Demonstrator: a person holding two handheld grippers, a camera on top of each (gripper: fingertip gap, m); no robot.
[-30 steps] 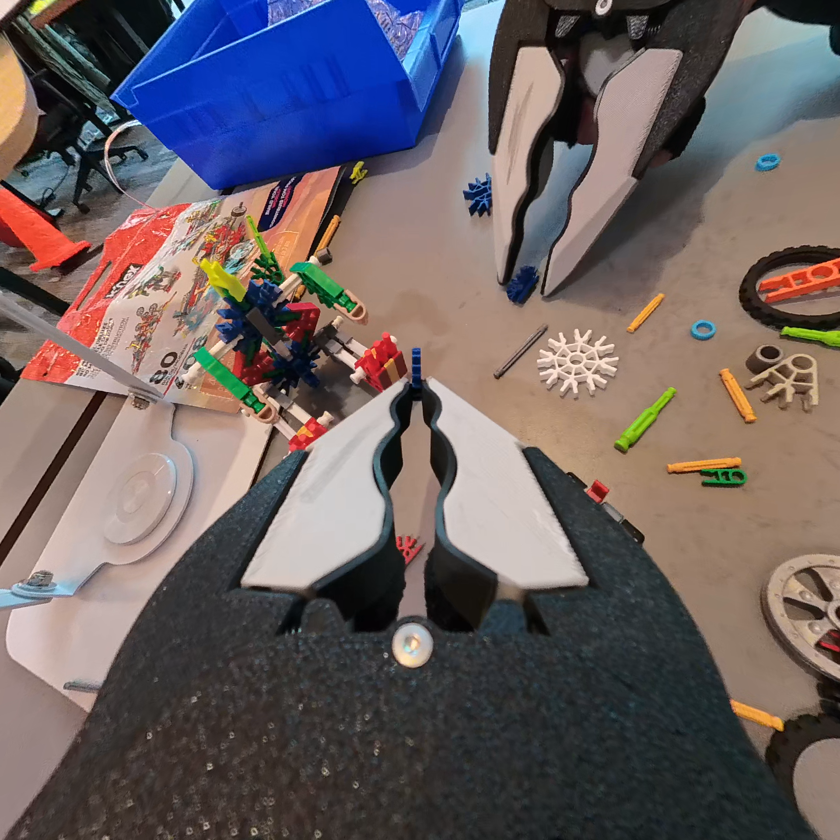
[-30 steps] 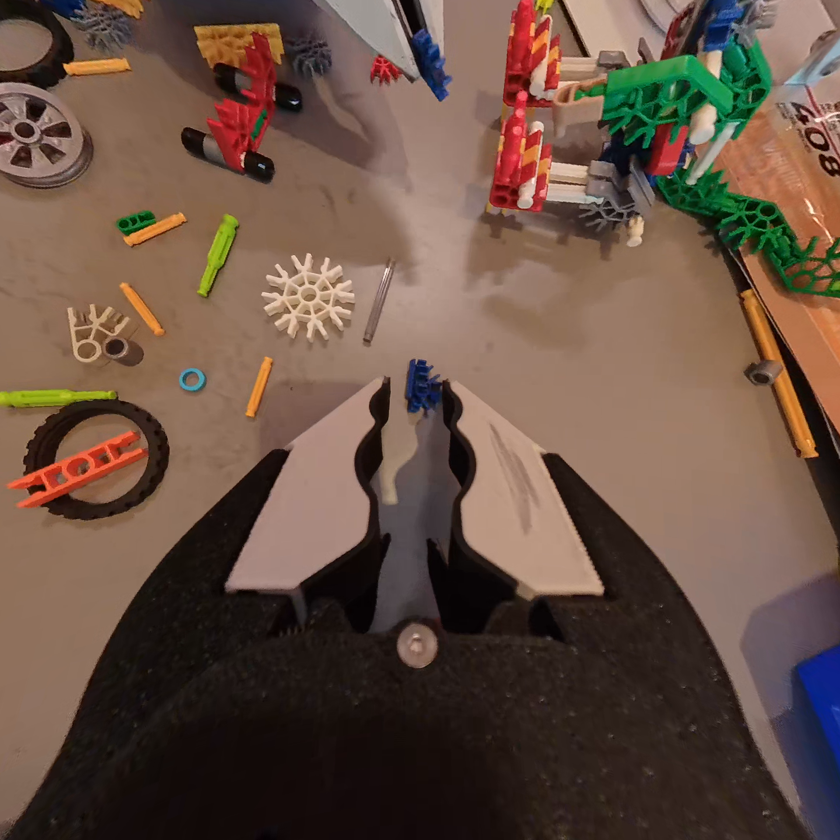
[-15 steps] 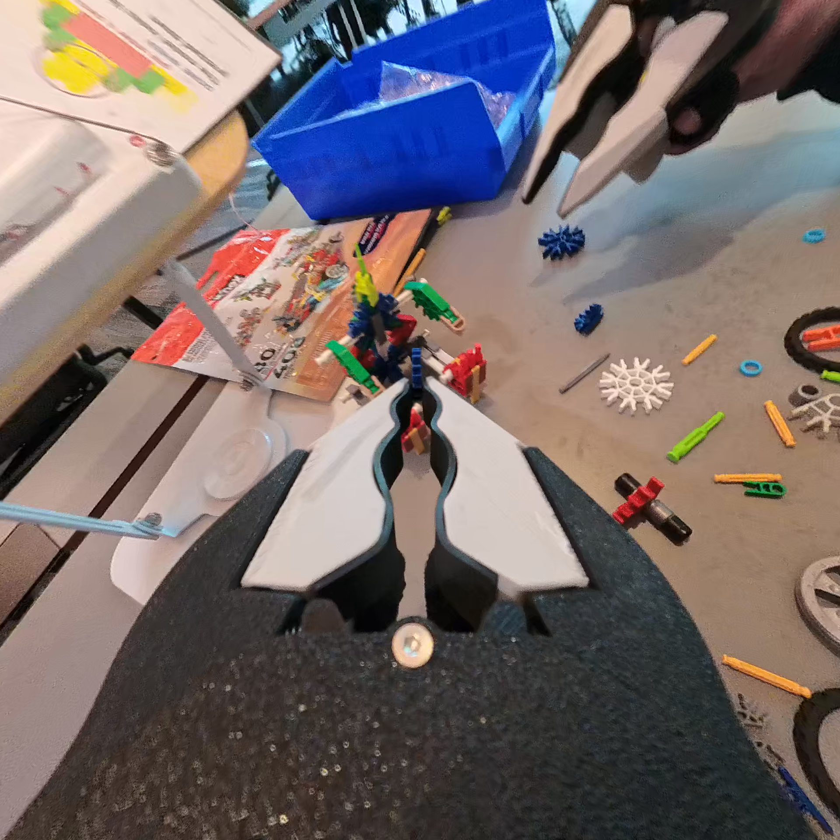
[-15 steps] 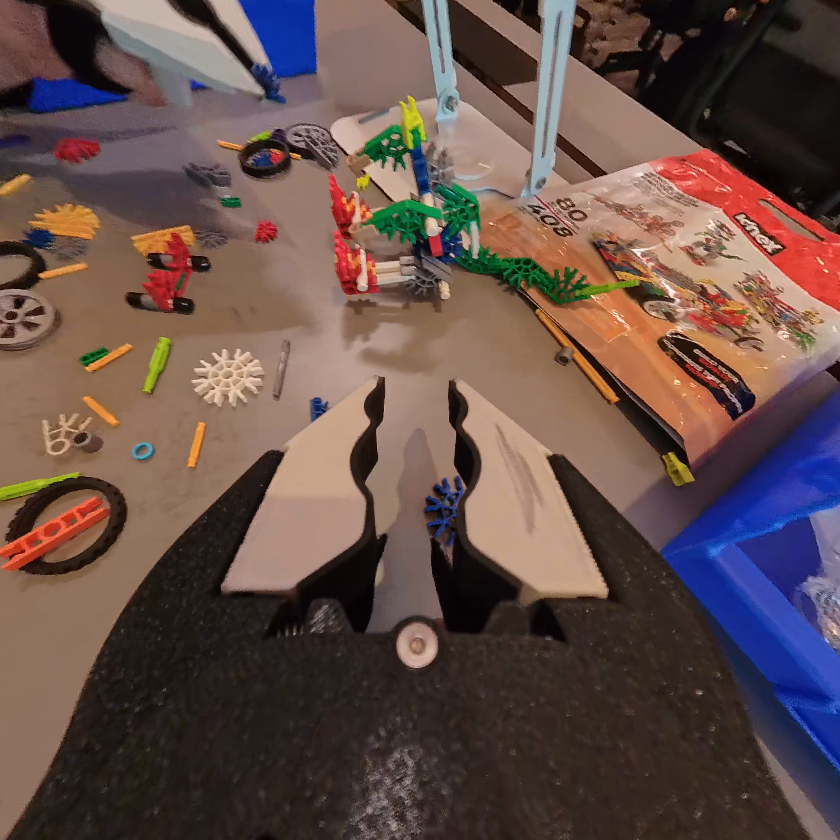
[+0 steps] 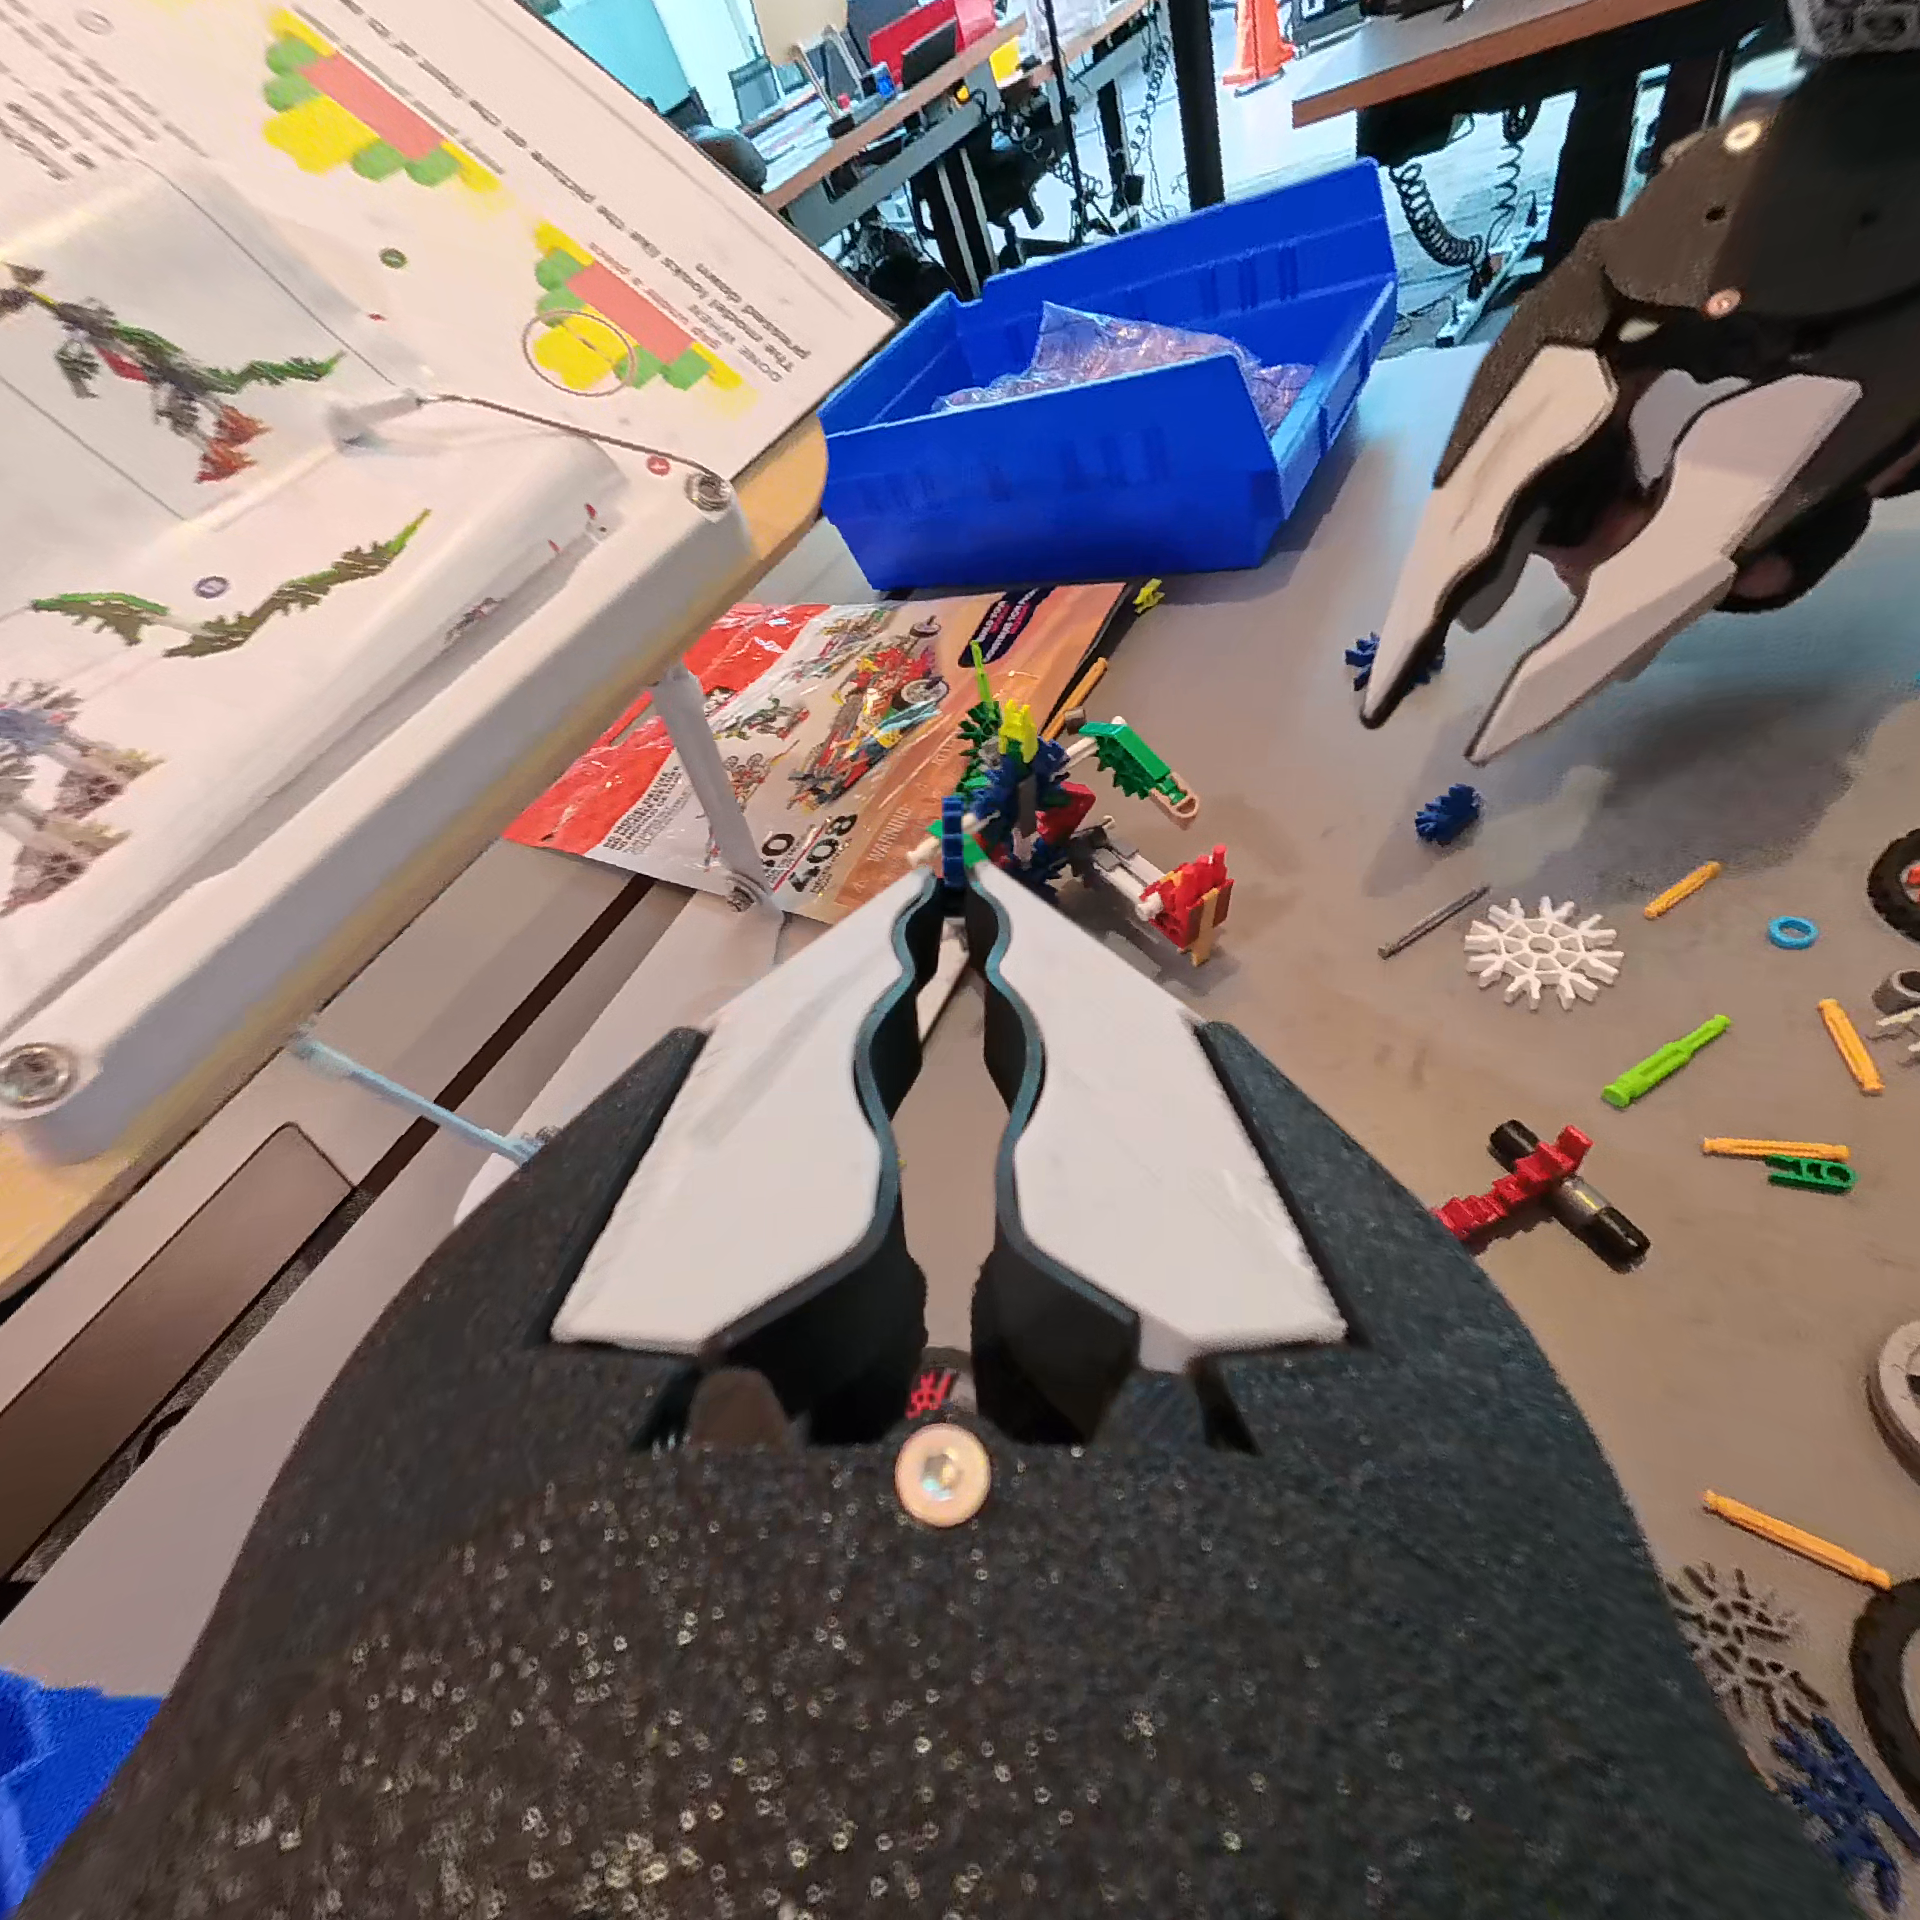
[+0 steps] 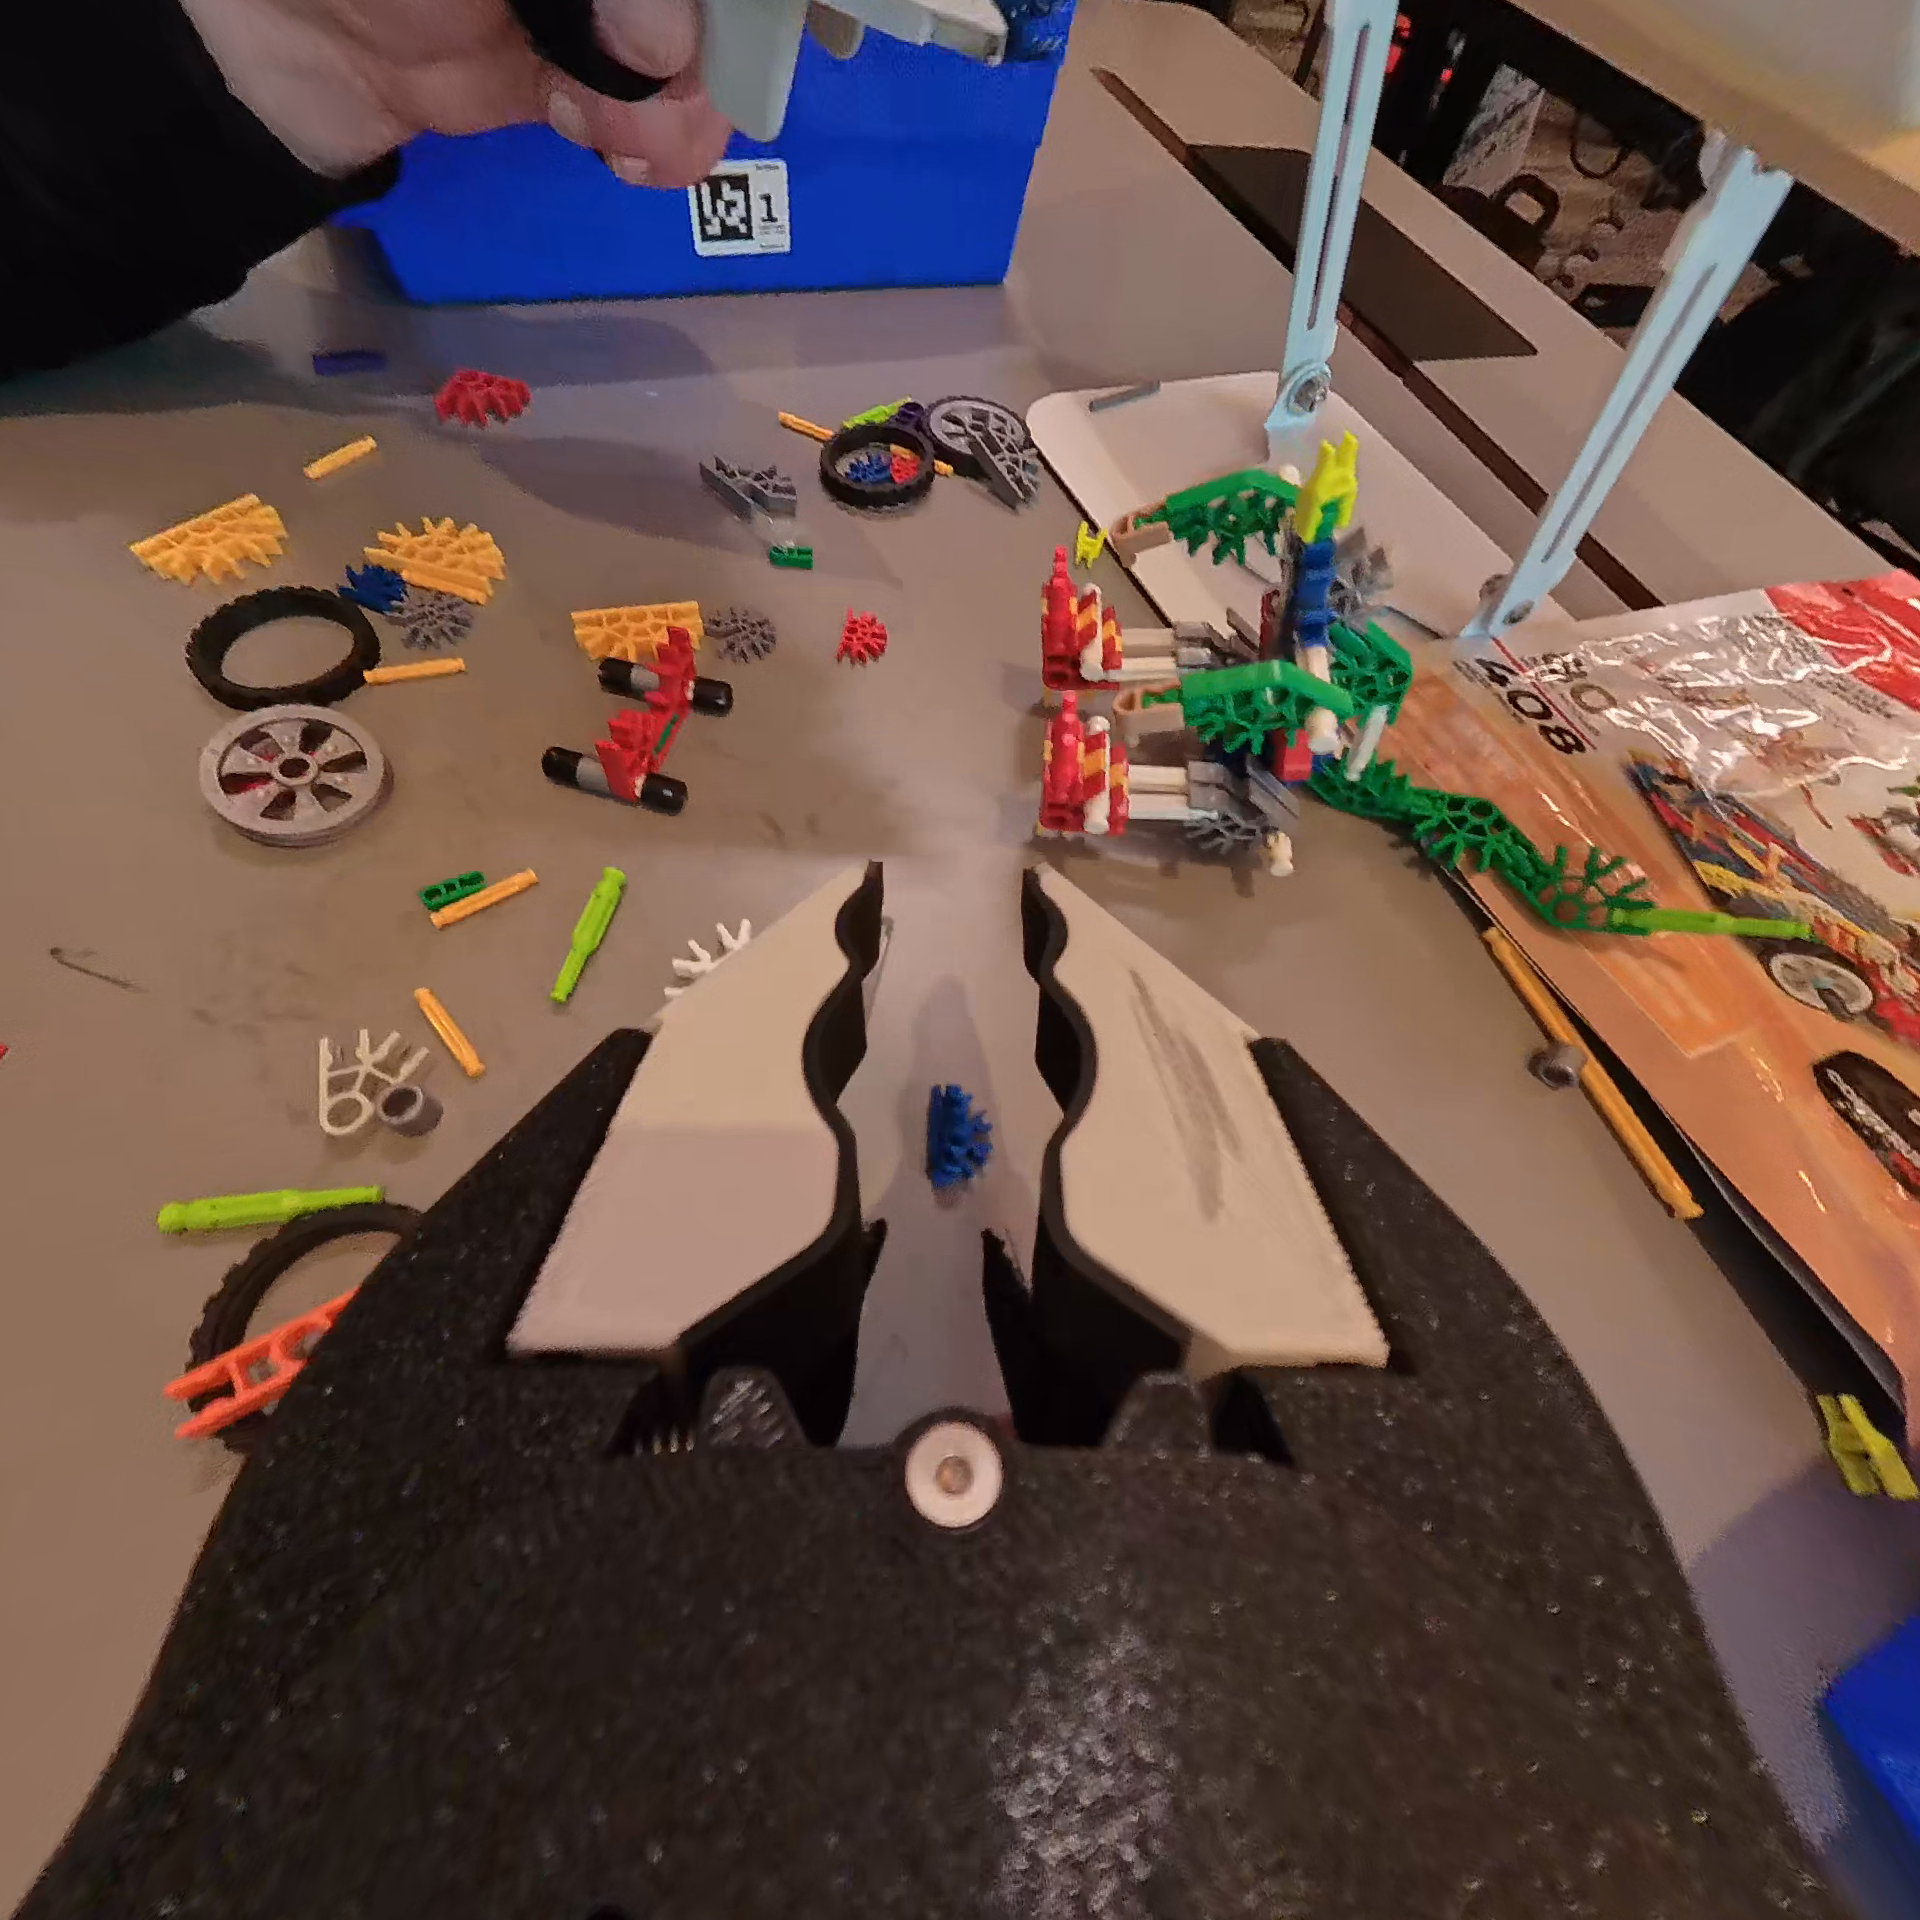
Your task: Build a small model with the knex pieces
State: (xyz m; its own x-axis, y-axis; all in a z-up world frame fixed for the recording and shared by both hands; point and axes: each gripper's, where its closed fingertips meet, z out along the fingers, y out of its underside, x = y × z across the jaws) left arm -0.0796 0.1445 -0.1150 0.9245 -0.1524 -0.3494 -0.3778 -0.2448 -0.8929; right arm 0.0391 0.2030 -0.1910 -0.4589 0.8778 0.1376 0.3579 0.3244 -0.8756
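While my left hand-held gripper [image 5: 954, 883] pinches a small blue connector [image 5: 952, 844] just short of the half-built model [image 5: 1049, 800], my right hand-held gripper [image 6: 951, 883] hangs open and empty. A blue connector piece [image 6: 954, 1135] lies on the worktop [image 6: 883, 343] beneath it; loose parts remain unused.

**Loose parts to one side, built model and bag to the other**

In the right wrist view, the built model [image 6: 1226, 686] stands mid-table [image 6: 935, 343], its tail lying on the printed bag [image 6: 1714, 810] to its right. A stand's base plate [image 6: 1164, 436] sits just behind the model. Loose connectors, rods and wheels spread left of it. A bin [image 6: 883, 177] stands behind them at the far edge.
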